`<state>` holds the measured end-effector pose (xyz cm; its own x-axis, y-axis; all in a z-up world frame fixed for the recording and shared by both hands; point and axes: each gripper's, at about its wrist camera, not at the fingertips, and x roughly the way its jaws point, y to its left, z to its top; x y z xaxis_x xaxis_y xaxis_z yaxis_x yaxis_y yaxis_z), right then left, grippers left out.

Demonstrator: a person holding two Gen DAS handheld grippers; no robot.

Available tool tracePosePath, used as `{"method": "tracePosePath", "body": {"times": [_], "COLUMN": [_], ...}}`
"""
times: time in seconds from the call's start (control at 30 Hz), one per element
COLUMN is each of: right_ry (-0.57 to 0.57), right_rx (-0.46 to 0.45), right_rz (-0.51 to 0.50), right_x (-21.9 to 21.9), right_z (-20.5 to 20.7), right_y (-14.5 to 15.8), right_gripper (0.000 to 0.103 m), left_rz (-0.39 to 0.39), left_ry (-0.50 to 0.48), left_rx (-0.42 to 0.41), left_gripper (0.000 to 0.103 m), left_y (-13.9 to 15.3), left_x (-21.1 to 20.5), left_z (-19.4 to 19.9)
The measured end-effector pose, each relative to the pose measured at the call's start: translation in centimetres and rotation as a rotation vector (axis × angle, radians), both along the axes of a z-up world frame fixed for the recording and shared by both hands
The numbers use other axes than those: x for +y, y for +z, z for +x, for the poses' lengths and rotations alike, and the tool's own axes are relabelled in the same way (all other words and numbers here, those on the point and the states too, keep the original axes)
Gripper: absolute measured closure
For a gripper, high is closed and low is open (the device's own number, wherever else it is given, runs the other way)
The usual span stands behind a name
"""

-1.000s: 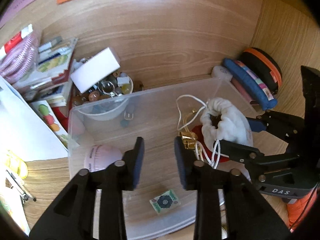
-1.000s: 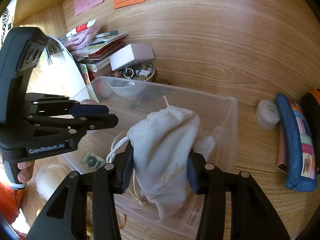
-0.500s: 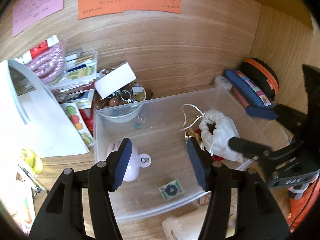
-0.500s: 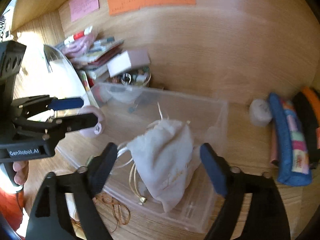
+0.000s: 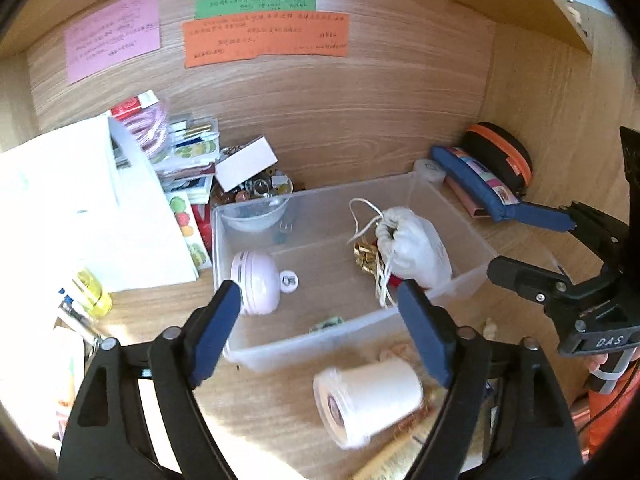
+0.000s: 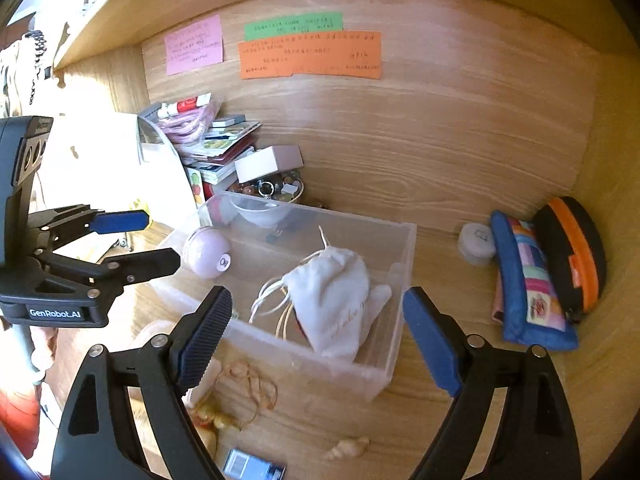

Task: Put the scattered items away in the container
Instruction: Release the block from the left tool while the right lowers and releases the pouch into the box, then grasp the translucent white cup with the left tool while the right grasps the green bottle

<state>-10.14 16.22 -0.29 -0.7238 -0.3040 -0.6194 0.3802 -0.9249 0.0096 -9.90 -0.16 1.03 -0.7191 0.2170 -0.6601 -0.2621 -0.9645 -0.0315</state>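
A clear plastic container stands on the wooden desk. Inside lie a white drawstring pouch, a pink round gadget and a small patterned tile. My left gripper is open and empty, above the container's near wall. My right gripper is open and empty, held back over the pouch. In front of the container lie a white tape roll, rubber bands and a small shell.
A bowl of trinkets with a white box on it stands behind the container. Books and a pink cord are stacked at the left. A blue pencil case, an orange-black case and a small white puck lie at the right.
My right gripper opened and let go of the white pouch, which now rests in the container. Both grippers opened wider and pulled back and up from the container.
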Motion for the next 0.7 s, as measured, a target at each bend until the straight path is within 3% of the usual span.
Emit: {"method": "tracePosePath", "body": {"times": [0.27,0.7], "right_ry": [-0.006,0.052], "right_rx": [0.025,-0.042], "right_rz": [0.042,-0.042], "right_x": [0.2,1.3], "right_z": [4.8,11.7], "right_y": [-1.4,-4.7], "right_gripper": [0.017,0.016], "left_rz": [0.003,0.04], "left_ry": [0.014,0.018], "left_rx": [-0.026,-0.1], "left_gripper": [0.018,0.012], "left_y": [-1.6,-5.2], "left_x": [0.2,1.0], "left_z": [2.9,6.2]}}
